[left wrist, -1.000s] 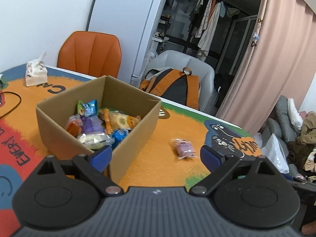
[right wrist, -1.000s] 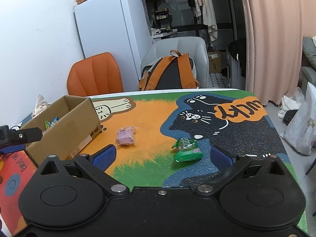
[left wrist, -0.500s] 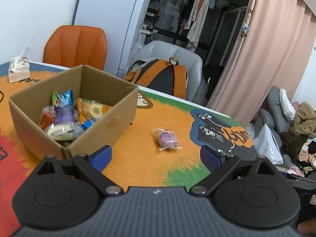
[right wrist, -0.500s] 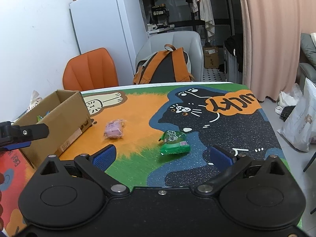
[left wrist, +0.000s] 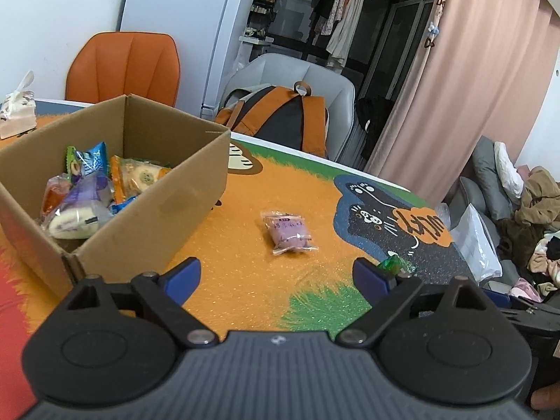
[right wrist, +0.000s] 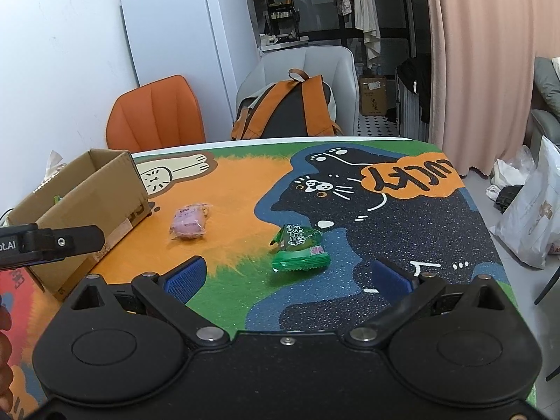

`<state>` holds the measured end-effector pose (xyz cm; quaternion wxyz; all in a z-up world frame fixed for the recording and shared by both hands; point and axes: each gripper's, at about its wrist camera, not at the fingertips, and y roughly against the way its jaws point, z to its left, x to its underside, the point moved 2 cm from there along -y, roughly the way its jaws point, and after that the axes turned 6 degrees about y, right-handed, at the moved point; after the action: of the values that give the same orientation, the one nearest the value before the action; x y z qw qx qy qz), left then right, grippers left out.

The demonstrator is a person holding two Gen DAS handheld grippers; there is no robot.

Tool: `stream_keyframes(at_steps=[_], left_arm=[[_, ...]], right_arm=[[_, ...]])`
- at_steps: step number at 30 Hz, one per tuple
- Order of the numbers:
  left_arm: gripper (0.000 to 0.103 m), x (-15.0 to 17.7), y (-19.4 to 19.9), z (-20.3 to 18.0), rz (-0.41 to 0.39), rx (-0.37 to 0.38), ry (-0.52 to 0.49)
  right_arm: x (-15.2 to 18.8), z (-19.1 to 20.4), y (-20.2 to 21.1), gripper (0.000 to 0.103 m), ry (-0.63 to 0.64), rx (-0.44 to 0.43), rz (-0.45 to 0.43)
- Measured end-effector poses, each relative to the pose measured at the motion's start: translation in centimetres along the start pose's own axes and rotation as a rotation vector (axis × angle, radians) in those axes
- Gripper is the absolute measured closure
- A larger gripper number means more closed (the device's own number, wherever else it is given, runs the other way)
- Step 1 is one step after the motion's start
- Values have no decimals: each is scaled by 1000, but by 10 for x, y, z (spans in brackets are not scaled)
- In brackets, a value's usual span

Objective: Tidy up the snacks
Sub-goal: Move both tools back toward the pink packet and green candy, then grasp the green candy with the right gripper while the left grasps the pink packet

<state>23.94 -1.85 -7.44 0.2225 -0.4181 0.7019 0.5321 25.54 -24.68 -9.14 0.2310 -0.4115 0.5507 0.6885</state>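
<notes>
An open cardboard box [left wrist: 147,217] holds several wrapped snacks [left wrist: 87,192] at the left of the table; it also shows in the right wrist view [right wrist: 87,196]. A pink snack packet [left wrist: 289,232] lies on the orange mat just ahead of my open, empty left gripper [left wrist: 276,276]. It shows in the right wrist view too [right wrist: 189,222]. A green snack packet [right wrist: 299,246] lies just ahead of my open, empty right gripper [right wrist: 288,278]; only its tip [left wrist: 392,264] shows behind my left gripper's right finger.
A tissue pack [left wrist: 17,115] sits at the table's far left. An orange chair [right wrist: 155,115] and a grey chair with an orange backpack [right wrist: 290,112] stand behind the table. The table's right edge [right wrist: 486,217] drops to bags on the floor.
My left gripper has swung right from the box toward the pink packet. My right gripper has moved forward, closer to the green packet. Both stay open.
</notes>
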Motion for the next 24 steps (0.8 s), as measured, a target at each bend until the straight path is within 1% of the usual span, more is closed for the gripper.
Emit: stream_keyframes(at_steps=[3, 6, 8, 10, 14, 19, 21, 23, 24], left_arm=[[11, 0, -5, -2, 5, 9, -9], [14, 1, -12, -1, 18, 17, -1], [16, 1, -18, -1, 27, 22, 4], [18, 0, -22, 0, 32, 21, 4], [19, -1, -31, 1, 42, 21, 8], [19, -7, -41, -2, 35, 17, 12], [19, -10, -45, -4, 27, 13, 9], [20, -14, -50, -5, 26, 7, 13], [20, -15, -52, -5, 27, 7, 15]], right_arm=[[0, -1, -3, 1, -1, 11, 7], [-1, -2, -6, 2, -5, 18, 9], [-2, -3, -9, 9, -11, 18, 15], [-2, -3, -13, 14, -13, 17, 28], [-5, -2, -24, 18, -12, 29, 46], [-16, 0, -42, 18, 6, 33, 50], [-19, 0, -50, 22, 19, 36, 55], [-21, -1, -59, 30, 20, 39, 73], [-22, -2, -64, 33, 19, 38, 84]])
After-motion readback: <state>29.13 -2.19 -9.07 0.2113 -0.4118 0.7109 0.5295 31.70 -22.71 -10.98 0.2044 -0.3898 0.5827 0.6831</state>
